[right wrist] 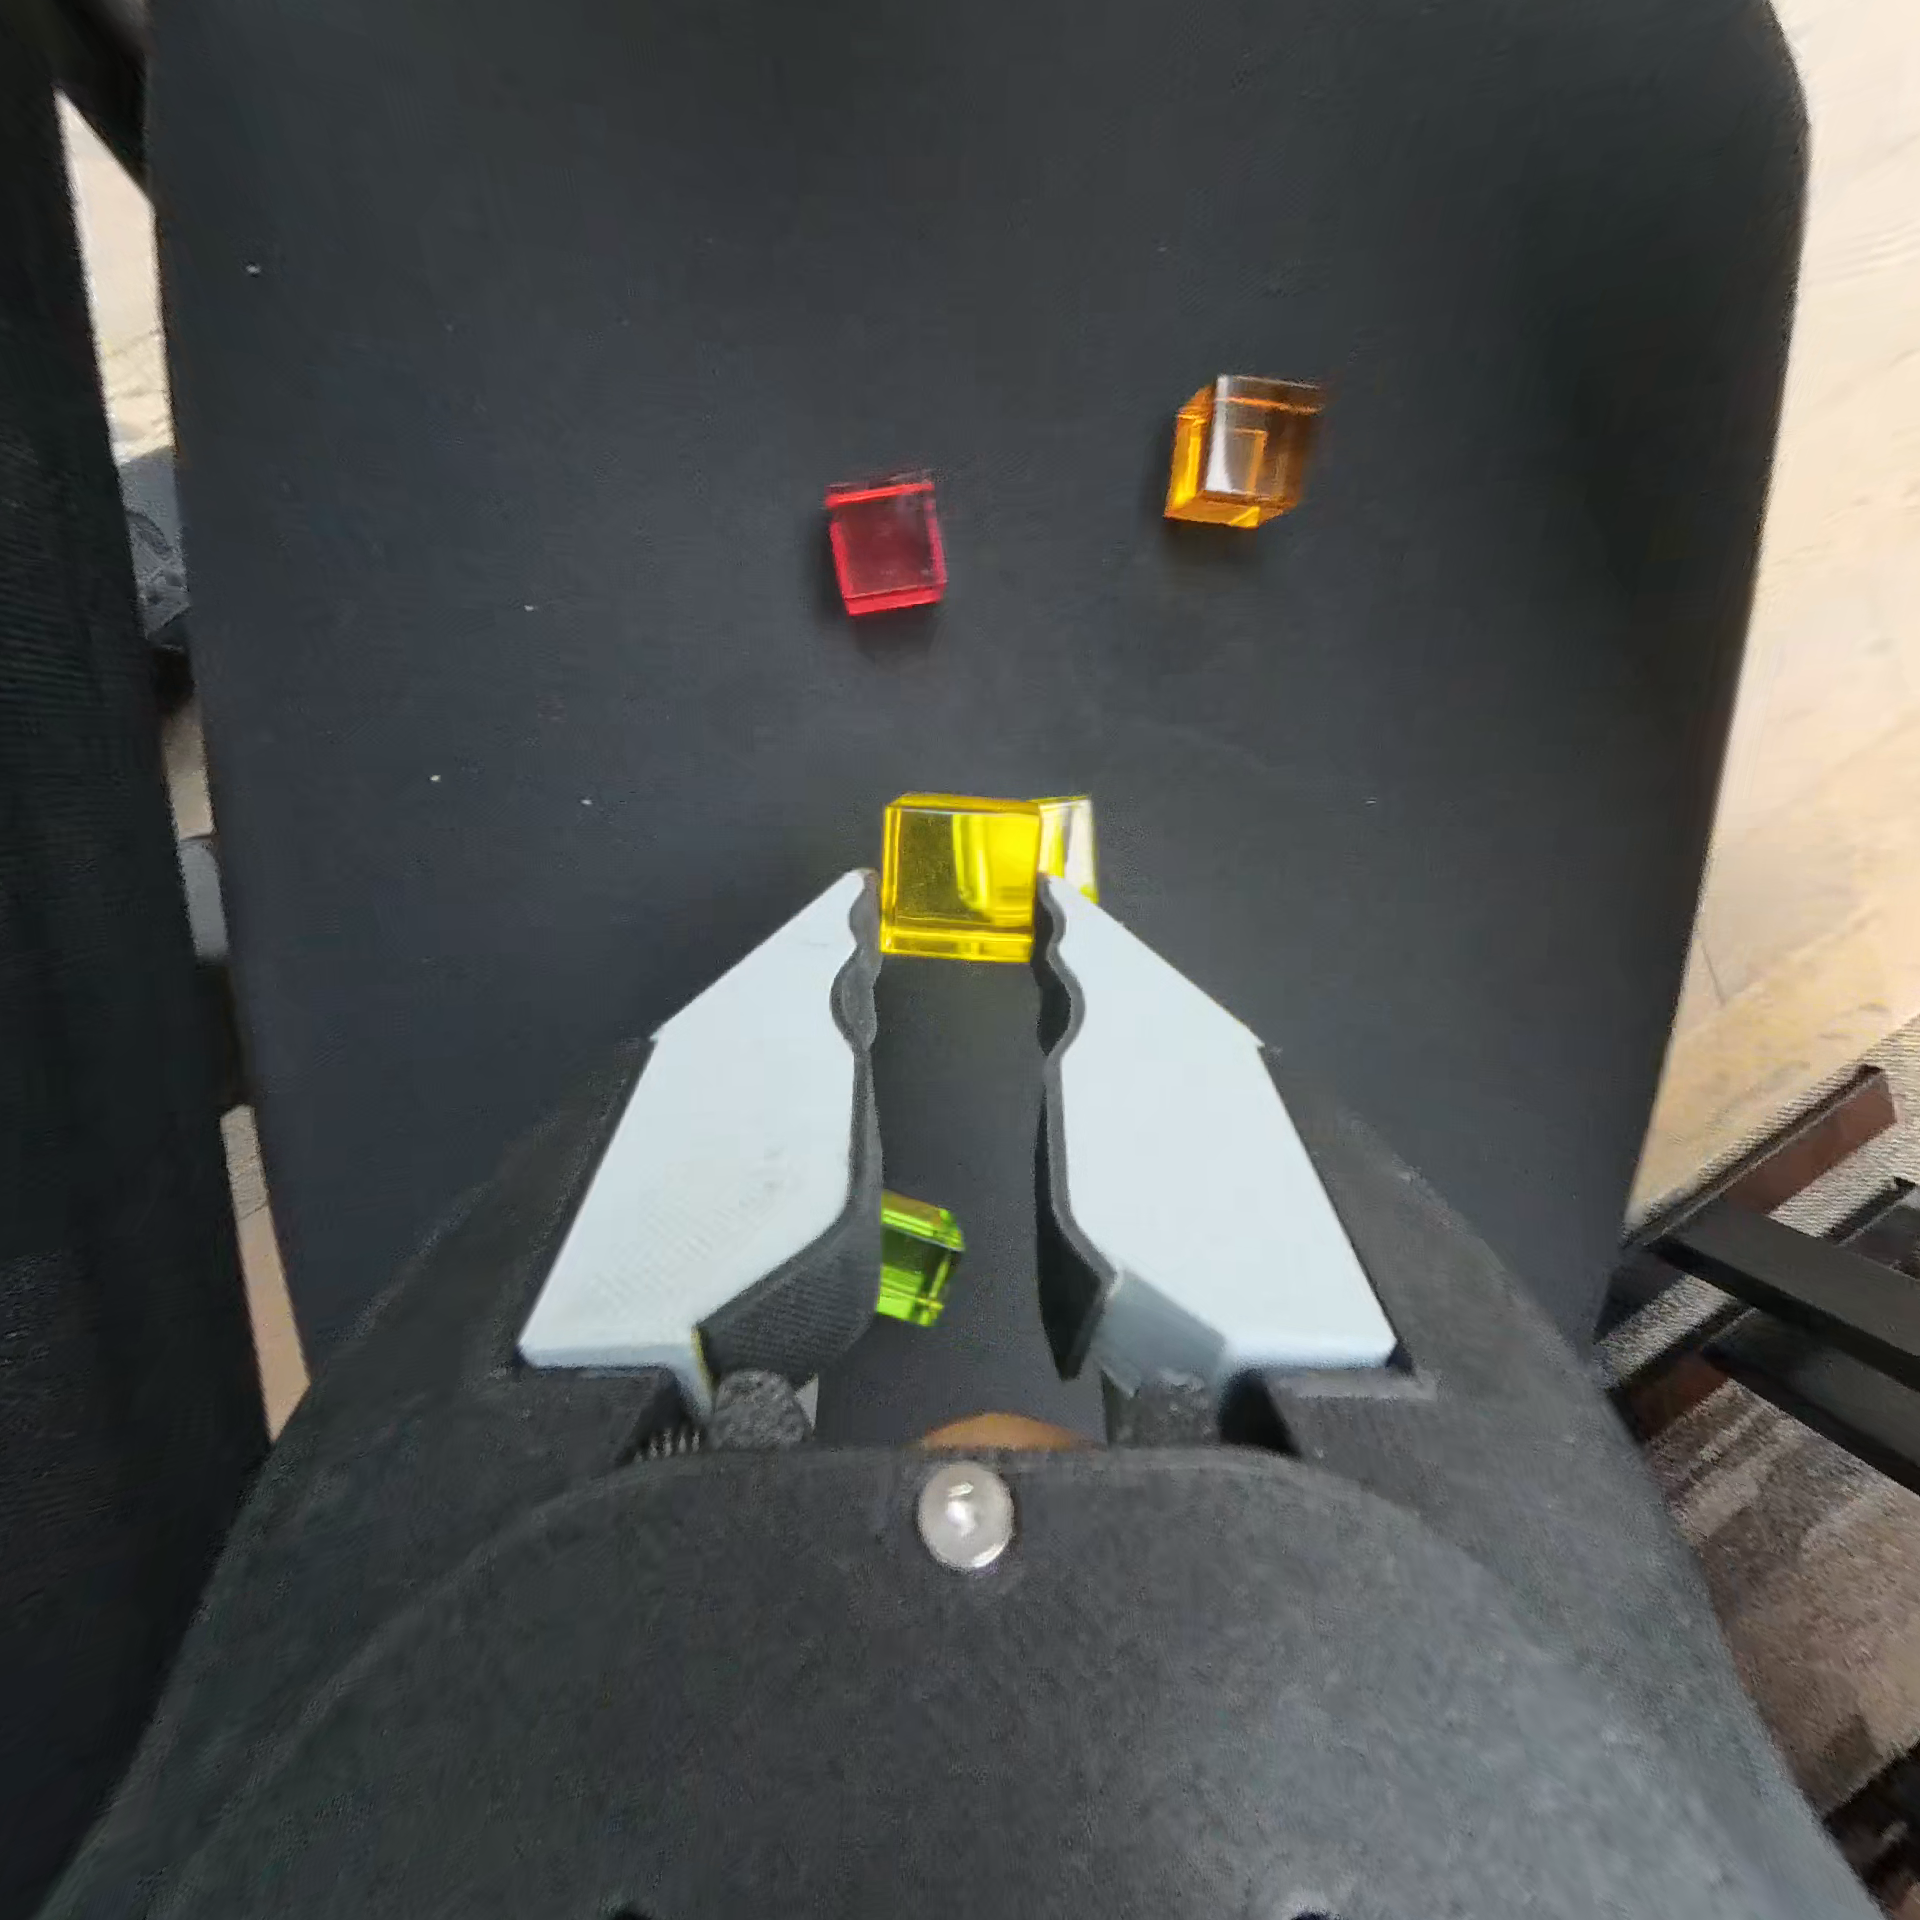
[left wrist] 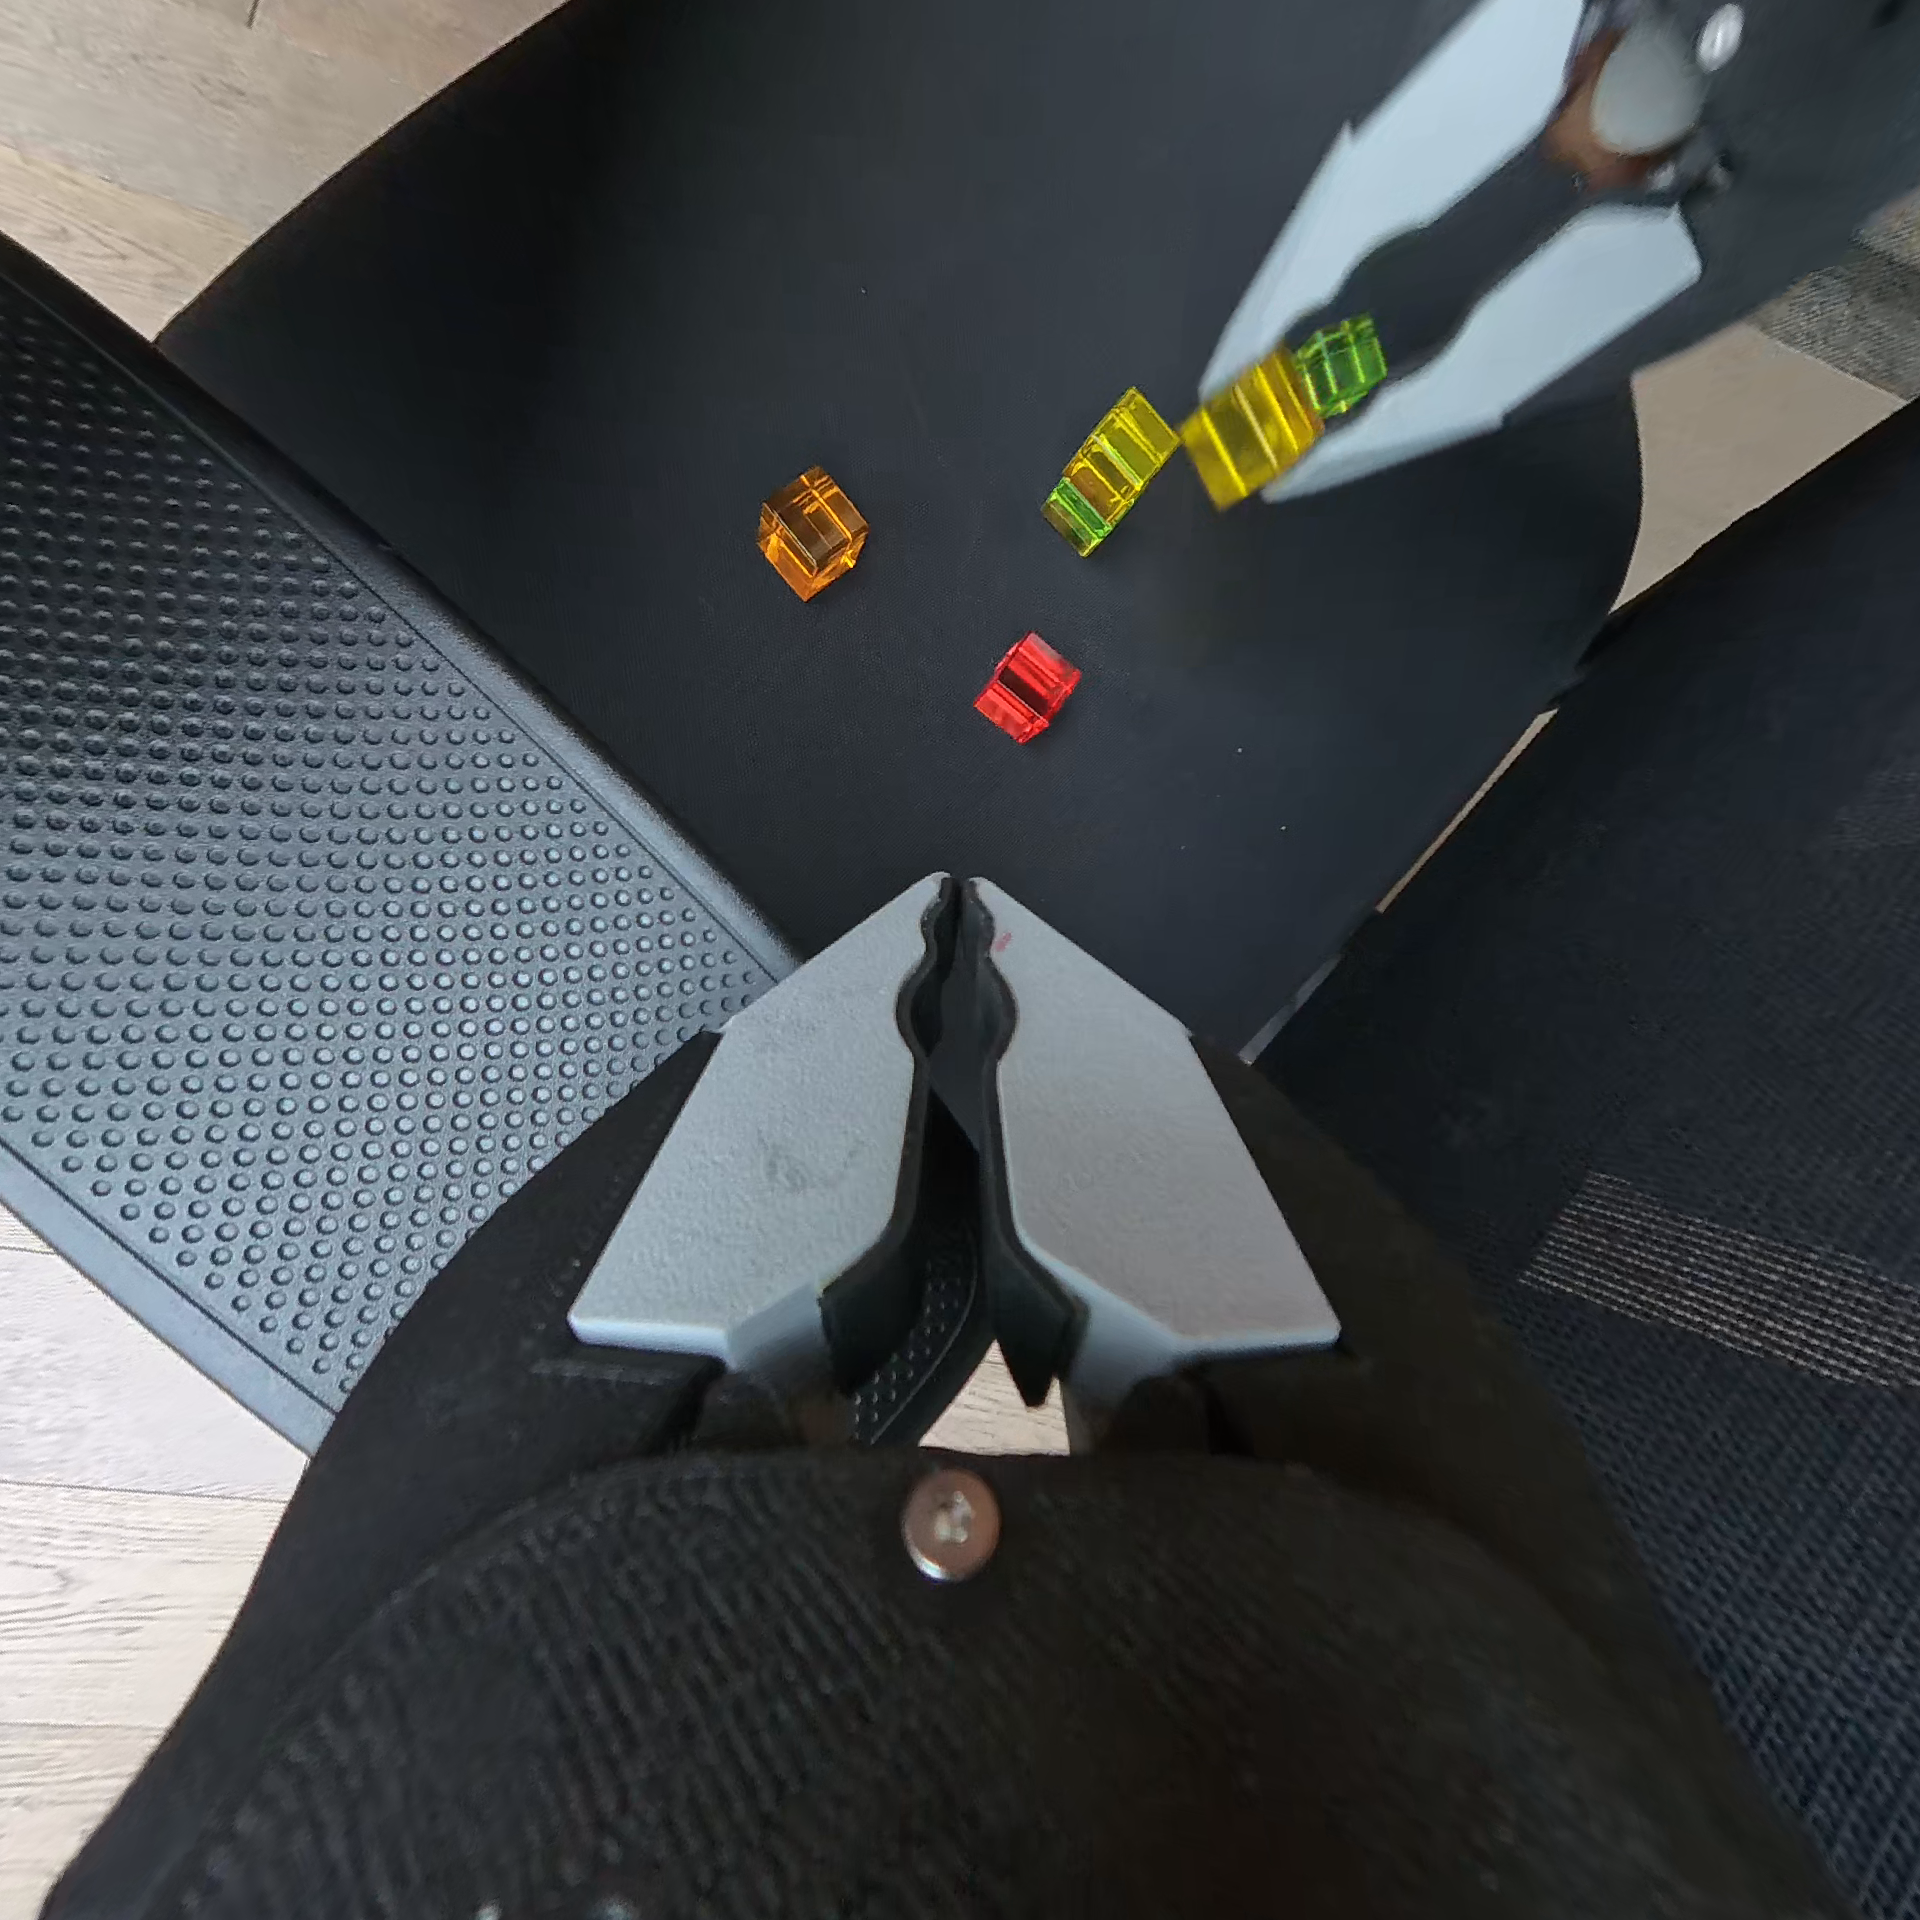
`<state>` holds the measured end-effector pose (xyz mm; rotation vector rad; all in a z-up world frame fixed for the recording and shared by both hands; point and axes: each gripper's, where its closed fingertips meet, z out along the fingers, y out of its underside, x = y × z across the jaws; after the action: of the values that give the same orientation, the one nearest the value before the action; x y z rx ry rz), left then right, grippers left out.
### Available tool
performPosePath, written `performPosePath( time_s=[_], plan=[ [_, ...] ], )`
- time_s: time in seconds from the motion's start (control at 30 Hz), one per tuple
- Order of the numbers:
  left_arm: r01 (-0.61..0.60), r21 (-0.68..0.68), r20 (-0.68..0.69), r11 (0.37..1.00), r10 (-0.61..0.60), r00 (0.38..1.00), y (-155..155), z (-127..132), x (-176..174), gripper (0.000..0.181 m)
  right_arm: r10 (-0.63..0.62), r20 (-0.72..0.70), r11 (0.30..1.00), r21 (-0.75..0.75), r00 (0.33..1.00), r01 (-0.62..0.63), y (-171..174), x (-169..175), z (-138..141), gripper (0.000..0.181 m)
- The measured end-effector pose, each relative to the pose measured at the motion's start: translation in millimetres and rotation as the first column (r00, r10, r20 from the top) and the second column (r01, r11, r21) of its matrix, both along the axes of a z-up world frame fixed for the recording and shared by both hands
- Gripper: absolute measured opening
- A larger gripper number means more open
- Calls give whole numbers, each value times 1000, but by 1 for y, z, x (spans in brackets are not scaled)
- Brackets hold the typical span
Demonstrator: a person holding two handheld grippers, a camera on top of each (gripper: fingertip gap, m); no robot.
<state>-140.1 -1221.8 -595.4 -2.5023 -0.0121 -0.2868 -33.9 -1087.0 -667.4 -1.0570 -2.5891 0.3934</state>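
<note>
Left wrist view: what would you say the operator has here?

– Your left tongs (left wrist: 956, 894) are pressed tip to tip, with nothing between them. They hang over a black cloth seat (left wrist: 623, 312). Just ahead of their tips lies a red cube (left wrist: 1027, 688), and ahead to the left an orange cube (left wrist: 812, 532). Both are clear, glossy and sharp-edged. Ahead to the right rests a yellow-green block (left wrist: 1110, 473). On your left is a dark rubber mat (left wrist: 312, 831) covered in small raised dots.

– And the right wrist view?

– Your right tongs (right wrist: 956, 904) are narrowed onto a clear yellow cube (right wrist: 961, 873), with the grey fingertips against its two sides. The yellow-green block (right wrist: 1070, 842) sits just beside your right-hand tip. A small green cube (right wrist: 920, 1257) shows down between the fingers, near their base. Whether it touches a finger, I cannot tell. Well ahead of the tips, the red cube (right wrist: 886, 545) lies slightly left and the orange cube (right wrist: 1242, 452) to the right.
</note>
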Motion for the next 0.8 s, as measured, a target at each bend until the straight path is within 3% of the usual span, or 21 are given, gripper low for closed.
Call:
performPosePath(
  time_s=[0.33, 0.5, 0.7, 0.8],
  plan=[
    [-7, 3, -4, 1000, 7, 1000, 0, 0, 0, 0, 56, 63, 994, 91, 996, -61, 20, -18, -28, 33],
    [-8, 6, 0, 1000, 8, 1000, 0, 1, 0, 0, 61, 74, 995, 77, 995, -66, 22, -19, -29, 33],
    [-8, 5, 3, 1000, 8, 1000, 0, 1, 0, 0, 55, 141, 998, 30, 988, -60, 21, -18, -45, 50],
    [-8, 6, 8, 1000, 8, 1000, 0, 1, 0, 0, 55, 174, 998, 0, 983, -56, 17, -18, -57, 46]
  ],
)
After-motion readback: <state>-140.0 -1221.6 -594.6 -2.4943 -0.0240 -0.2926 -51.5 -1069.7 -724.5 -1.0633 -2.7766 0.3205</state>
